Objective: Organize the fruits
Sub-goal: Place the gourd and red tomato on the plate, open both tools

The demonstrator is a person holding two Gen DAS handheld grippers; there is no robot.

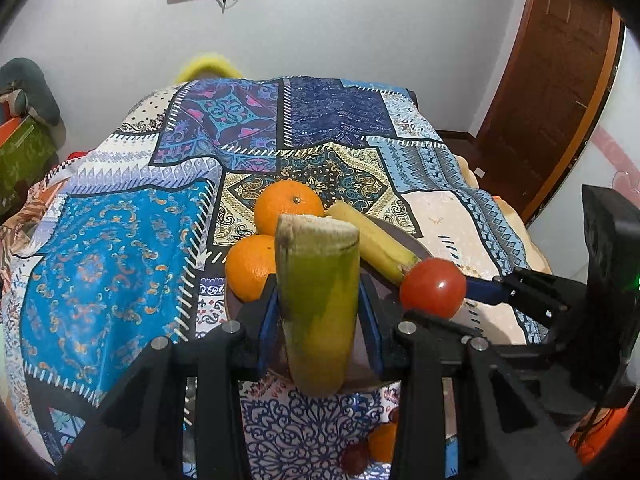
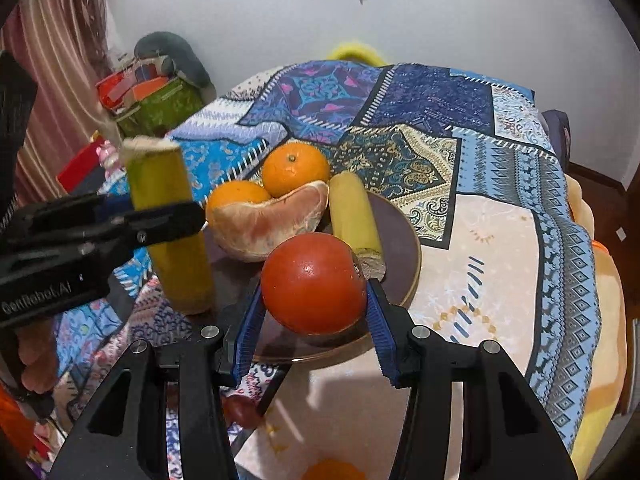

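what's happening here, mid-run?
Fruit is being gathered onto a dark round plate. The left tongs grip a thick green-yellow cut stalk, upright at the plate's near-left edge. The right tongs clamp a red tomato just over the plate's front. Already on the plate: two oranges, a peeled citrus segment and a shorter yellow cut piece. More fruit shows low in both views, off the plate.
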